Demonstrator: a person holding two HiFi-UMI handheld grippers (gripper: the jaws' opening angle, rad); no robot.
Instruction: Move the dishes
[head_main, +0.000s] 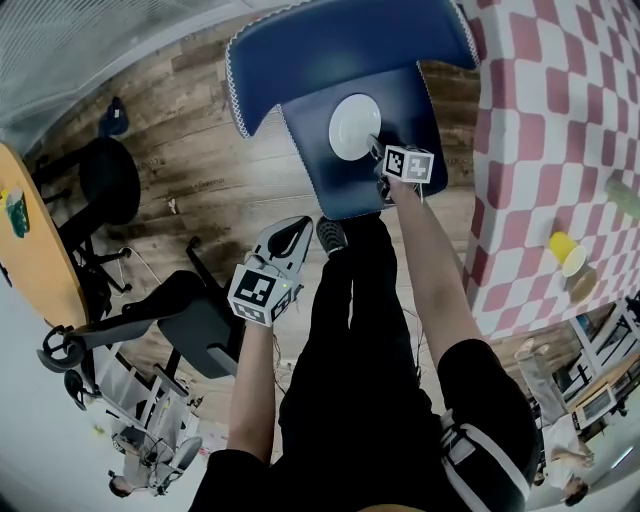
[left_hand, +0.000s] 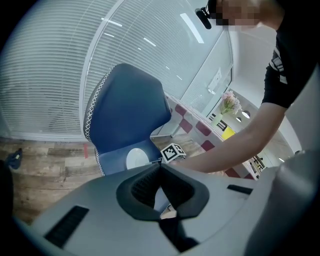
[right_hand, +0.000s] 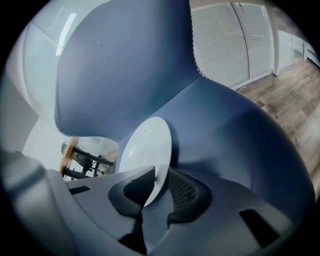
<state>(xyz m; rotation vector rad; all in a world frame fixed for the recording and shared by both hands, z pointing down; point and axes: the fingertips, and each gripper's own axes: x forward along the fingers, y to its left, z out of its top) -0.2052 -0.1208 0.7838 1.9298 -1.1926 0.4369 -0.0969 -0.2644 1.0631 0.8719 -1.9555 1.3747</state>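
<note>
A white plate (head_main: 355, 127) lies on the seat of a blue chair (head_main: 340, 190). My right gripper (head_main: 379, 152) reaches down to the plate's near edge. In the right gripper view the plate (right_hand: 145, 147) has its rim between the two jaws of the right gripper (right_hand: 161, 172), which stand apart and open around it. My left gripper (head_main: 298, 228) hangs lower left over the floor, away from the chair. In the left gripper view its tips (left_hand: 160, 166) meet with nothing in them, and the plate (left_hand: 136, 159) shows beyond.
A table with a red-and-white checked cloth (head_main: 560, 150) stands right of the chair and bears yellow cups (head_main: 562, 246). A black office chair (head_main: 110, 180), a wooden tabletop (head_main: 40, 250) and a grey chair (head_main: 195, 320) stand on the wooden floor at left.
</note>
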